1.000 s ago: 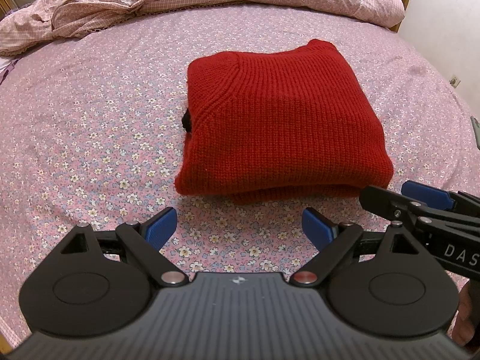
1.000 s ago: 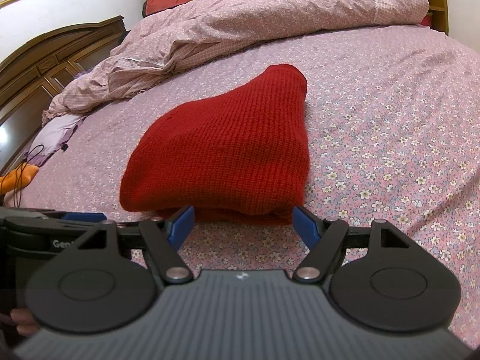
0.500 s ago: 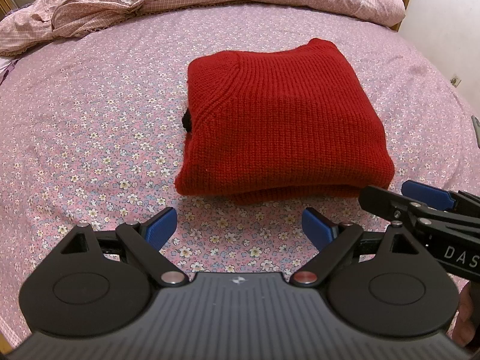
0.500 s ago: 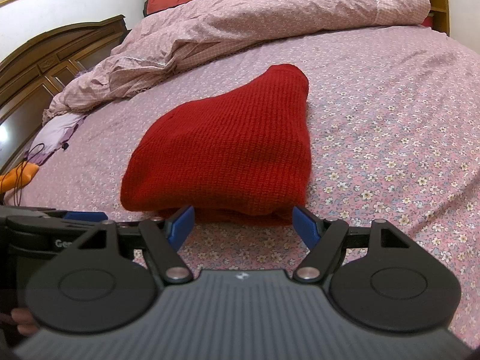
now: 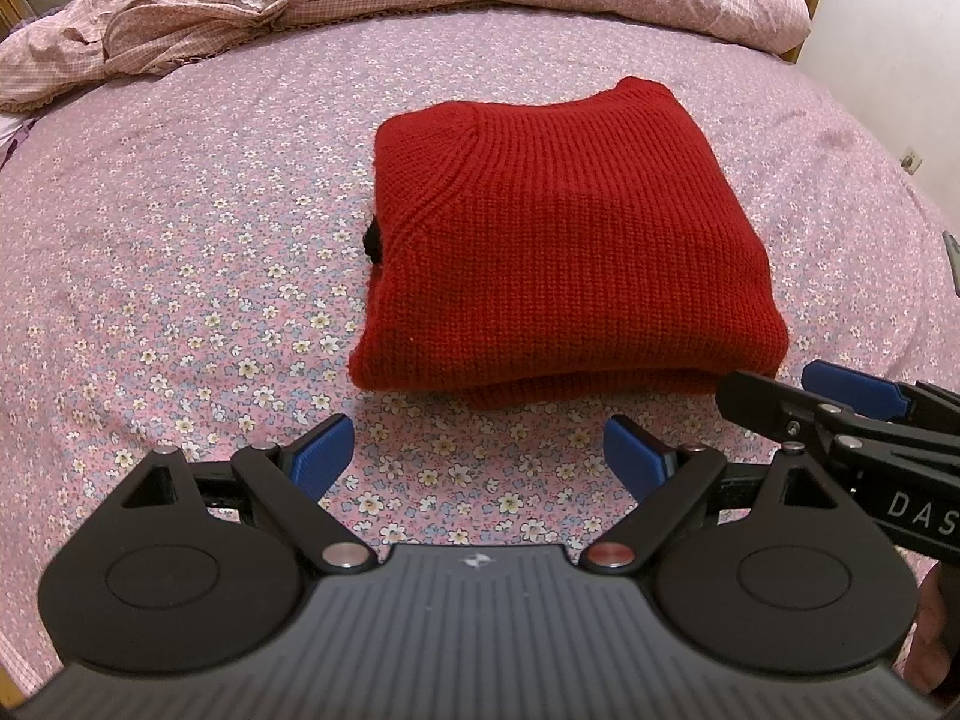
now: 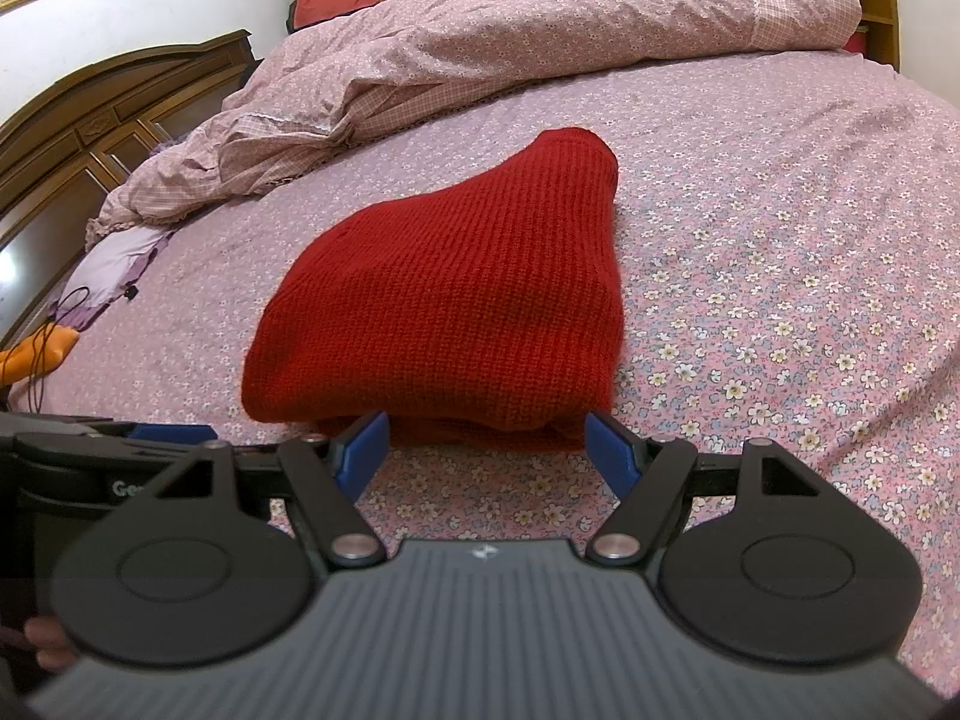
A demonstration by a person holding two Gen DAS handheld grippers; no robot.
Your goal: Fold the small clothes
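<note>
Left wrist view: the sweater [image 5: 558,240], red knit, lies folded in a thick rectangle on the bed [image 5: 180,252], about in the middle of the flowered pink sheet. A small black thing [image 5: 373,242] shows at its left edge; cannot tell what it is. The left gripper [image 5: 477,450] is low in front of the sweater's near edge, apart from it, jaws spread wide w/ only sheet between the blue pads. The right gripper [image 5: 798,393] comes in from the right side, just beside the sweater's near right corner; whether it touches is not clear from here.

Right wrist view: the right gripper [image 6: 486,447] is spread, and the pads stand at the two sides of the sweater's [image 6: 456,300] near edge, very near the fabric but not pinching it. The left gripper [image 6: 171,433] is at the left, low over the sheet. A crumpled quilt [image 6: 480,42] lies along the far side of the bed, w/ a wood headboard [image 6: 90,120] at left
</note>
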